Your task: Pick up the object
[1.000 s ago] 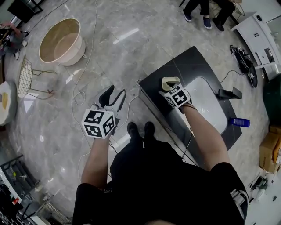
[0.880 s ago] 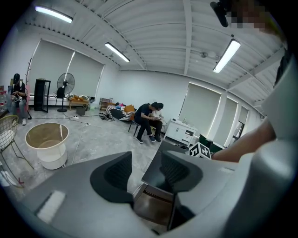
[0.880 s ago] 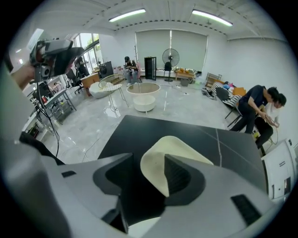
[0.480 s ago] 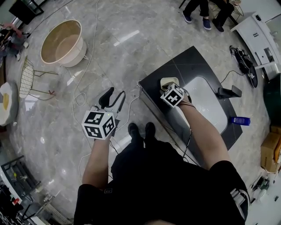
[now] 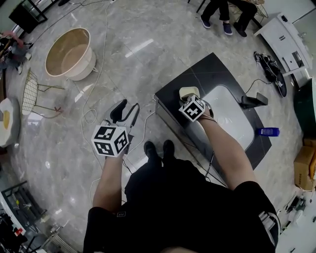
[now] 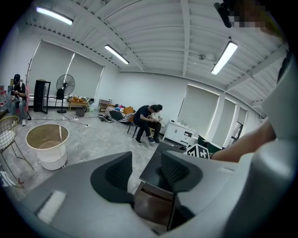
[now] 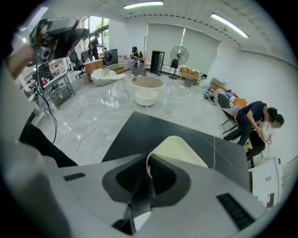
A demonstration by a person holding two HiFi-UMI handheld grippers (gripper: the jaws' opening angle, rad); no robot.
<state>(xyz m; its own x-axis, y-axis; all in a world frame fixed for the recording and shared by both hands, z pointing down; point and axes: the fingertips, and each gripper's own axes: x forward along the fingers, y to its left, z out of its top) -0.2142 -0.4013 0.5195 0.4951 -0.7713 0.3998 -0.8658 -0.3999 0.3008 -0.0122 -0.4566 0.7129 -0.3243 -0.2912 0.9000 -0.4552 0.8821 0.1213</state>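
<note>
A cream cup-like object [image 5: 188, 92] stands on the black table [image 5: 212, 74], near its left edge. My right gripper [image 5: 191, 101] points steeply down onto it. In the right gripper view the jaws have just been closing, and the pads now pinch the cream object's [image 7: 179, 149] thin wall, so the right gripper [image 7: 148, 174] is shut on it. My left gripper [image 5: 126, 111] hangs over the floor to the left of the table. Its jaws stand apart with nothing between them in the left gripper view [image 6: 145, 172].
A white inset panel [image 5: 232, 123] fills the table's right half, with a black stand [image 5: 253, 100] and a blue item [image 5: 269, 131] near it. On the floor are a beige tub [image 5: 69, 47], a wire chair [image 5: 29, 89] and loose cables [image 5: 91, 111]. People sit at the far side [image 5: 222, 15].
The right gripper's jaws have closed onto the cream object's wall, and its marker cube has rolled a little. The left gripper has stayed where it was.
</note>
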